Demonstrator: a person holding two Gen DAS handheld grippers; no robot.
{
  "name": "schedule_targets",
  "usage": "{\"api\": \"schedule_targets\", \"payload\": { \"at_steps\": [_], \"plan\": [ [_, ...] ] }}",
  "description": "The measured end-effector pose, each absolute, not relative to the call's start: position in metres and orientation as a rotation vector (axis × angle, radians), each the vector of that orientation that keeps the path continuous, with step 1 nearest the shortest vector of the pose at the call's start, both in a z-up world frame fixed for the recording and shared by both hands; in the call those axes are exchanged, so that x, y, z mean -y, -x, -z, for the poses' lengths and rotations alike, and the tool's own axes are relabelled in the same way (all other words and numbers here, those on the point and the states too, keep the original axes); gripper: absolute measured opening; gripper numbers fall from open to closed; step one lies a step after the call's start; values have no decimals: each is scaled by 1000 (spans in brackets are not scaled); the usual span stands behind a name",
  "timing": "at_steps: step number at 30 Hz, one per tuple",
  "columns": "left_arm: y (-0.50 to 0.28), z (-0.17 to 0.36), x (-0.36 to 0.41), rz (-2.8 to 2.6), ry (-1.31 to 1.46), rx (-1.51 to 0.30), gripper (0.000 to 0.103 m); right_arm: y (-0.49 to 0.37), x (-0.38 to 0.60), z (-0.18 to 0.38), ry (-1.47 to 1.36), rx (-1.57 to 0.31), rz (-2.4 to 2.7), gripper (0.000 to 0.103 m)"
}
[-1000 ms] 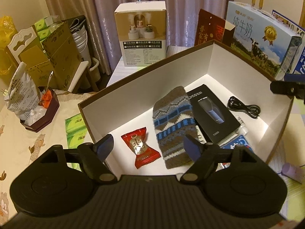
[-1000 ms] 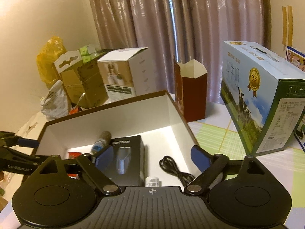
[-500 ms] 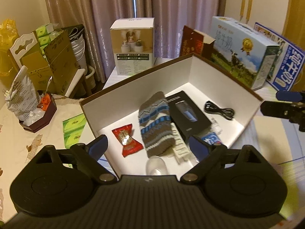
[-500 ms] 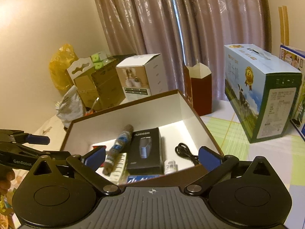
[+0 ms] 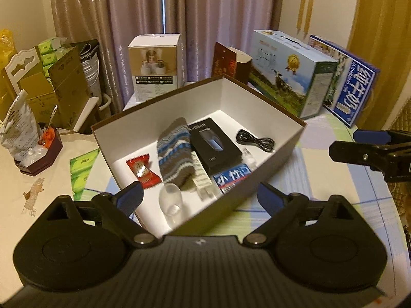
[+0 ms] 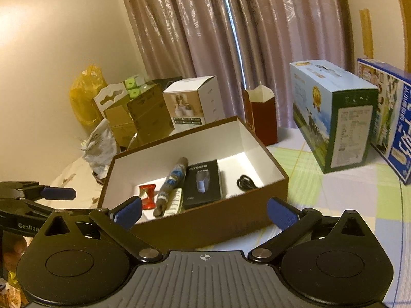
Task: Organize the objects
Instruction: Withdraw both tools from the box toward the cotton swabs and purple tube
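In the cardboard box [image 5: 280, 151]: knitted sock [image 5: 173, 151] | glossy candy wrapper [image 5: 142, 170] | both tongs [image 5: 199, 196] [image 6: 204, 209] spread, empty

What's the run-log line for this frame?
left gripper: open, empty | right gripper: open, empty | box: sock, candy, cable inside

Box [image 5: 278, 151] brown outside, white inside; sock [image 5: 174, 151] grey w/ blue-white stripes; candy [image 5: 142, 170] red.

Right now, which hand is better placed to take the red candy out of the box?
Left. Its open tongs hover over the box's near-left corner, the candy just ahead. The right tongs, also open and empty, sit outside the near wall, farther from the candy.
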State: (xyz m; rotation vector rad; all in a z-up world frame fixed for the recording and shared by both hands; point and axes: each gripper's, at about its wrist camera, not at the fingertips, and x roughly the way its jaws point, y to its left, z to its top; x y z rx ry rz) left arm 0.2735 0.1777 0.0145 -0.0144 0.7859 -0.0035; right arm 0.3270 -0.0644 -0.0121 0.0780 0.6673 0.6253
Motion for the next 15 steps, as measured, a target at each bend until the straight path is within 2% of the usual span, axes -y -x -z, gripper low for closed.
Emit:
{"api": "schedule_targets", "payload": {
  "at_steps": [15],
  "plan": [
    [-213,-2,-140,75,-3,-822,93,-265,101,24,-114,-721,-597,101]
  ]
}}
